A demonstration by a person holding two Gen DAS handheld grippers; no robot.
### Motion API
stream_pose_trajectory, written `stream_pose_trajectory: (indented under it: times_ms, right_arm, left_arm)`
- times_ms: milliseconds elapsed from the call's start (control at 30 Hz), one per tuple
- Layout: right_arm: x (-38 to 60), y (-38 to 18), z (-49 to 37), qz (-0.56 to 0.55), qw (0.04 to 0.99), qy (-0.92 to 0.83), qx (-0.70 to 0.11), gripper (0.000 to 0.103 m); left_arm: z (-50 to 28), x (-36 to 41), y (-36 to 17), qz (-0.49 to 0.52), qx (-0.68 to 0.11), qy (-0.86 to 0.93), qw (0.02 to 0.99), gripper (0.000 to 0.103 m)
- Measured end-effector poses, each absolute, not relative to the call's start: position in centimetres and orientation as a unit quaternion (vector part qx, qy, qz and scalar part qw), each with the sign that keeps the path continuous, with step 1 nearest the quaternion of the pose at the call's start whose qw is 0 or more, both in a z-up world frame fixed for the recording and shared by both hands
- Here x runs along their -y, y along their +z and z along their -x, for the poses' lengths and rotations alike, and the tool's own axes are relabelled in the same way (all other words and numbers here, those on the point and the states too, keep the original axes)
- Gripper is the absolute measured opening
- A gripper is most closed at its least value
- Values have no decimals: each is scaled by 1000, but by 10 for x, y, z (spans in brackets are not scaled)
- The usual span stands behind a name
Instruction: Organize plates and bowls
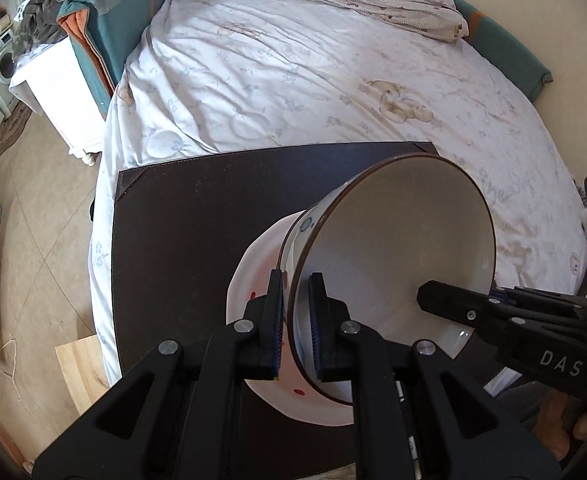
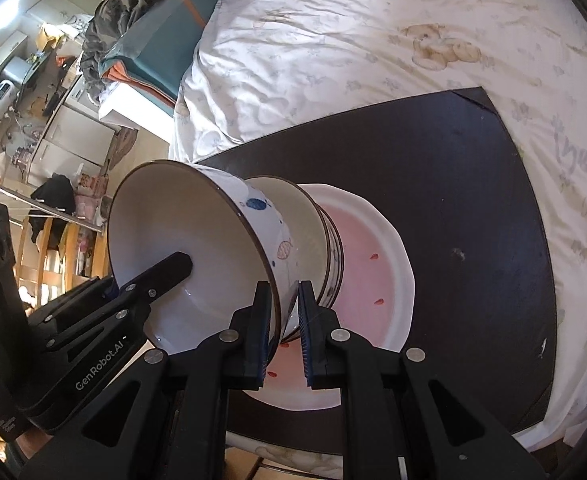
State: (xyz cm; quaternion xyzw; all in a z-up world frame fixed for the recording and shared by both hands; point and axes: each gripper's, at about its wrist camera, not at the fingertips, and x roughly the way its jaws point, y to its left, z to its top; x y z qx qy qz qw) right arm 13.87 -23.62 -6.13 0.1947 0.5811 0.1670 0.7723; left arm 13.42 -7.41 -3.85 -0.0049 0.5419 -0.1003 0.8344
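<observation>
A white bowl with a brown rim and fish pattern (image 1: 393, 248) (image 2: 181, 240) is held between both grippers. My left gripper (image 1: 296, 292) is shut on its near rim. My right gripper (image 2: 285, 300) is shut on the opposite rim. In the right wrist view the bowl sits nested over a second bowl (image 2: 309, 236), which stands in a white plate with a pink centre and red marks (image 2: 373, 264). That plate (image 1: 253, 264) lies on a dark mat (image 1: 197, 216) (image 2: 453, 184). Each view shows the other gripper's finger reaching inside the bowl.
The dark mat lies on a bed with a white printed sheet (image 1: 293, 72) (image 2: 373, 40). A teal folded blanket (image 1: 113, 28) and a white nightstand (image 1: 61, 92) stand at the left. A tiled floor (image 1: 41, 240) lies beyond the bed's left edge.
</observation>
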Motion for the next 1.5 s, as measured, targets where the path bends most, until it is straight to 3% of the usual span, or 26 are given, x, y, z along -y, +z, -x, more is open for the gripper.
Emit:
stream_pose_trajectory:
  times_ms: [133, 267, 367, 767, 867, 1200, 1500]
  right_arm:
    - [240, -63, -140, -214, 763, 171, -585, 18]
    - [240, -57, -140, -218, 767, 177, -577, 31]
    - [240, -55, -138, -215, 772, 174, -572, 32]
    - [248, -50, -139, -217, 781, 167, -561, 31]
    - [250, -46, -141, -218, 791, 163, -548, 20]
    - [274, -63, -150, -318, 739, 171, -569, 13]
    - [278, -67, -151, -341, 721, 172, -578, 14]
  left_arm:
    - [-135, 70, -40, 2, -546, -82, 834, 8]
    - [-139, 64, -44, 20, -560, -84, 824, 8]
    - [-137, 65, -45, 15, -558, -86, 825, 8]
    - [-138, 65, -43, 23, -553, -87, 828, 8]
    - [-141, 63, -44, 34, -553, -90, 828, 8]
    - [-146, 58, -36, 59, -546, -96, 830, 7]
    - [-149, 63, -35, 58, -544, -90, 832, 8]
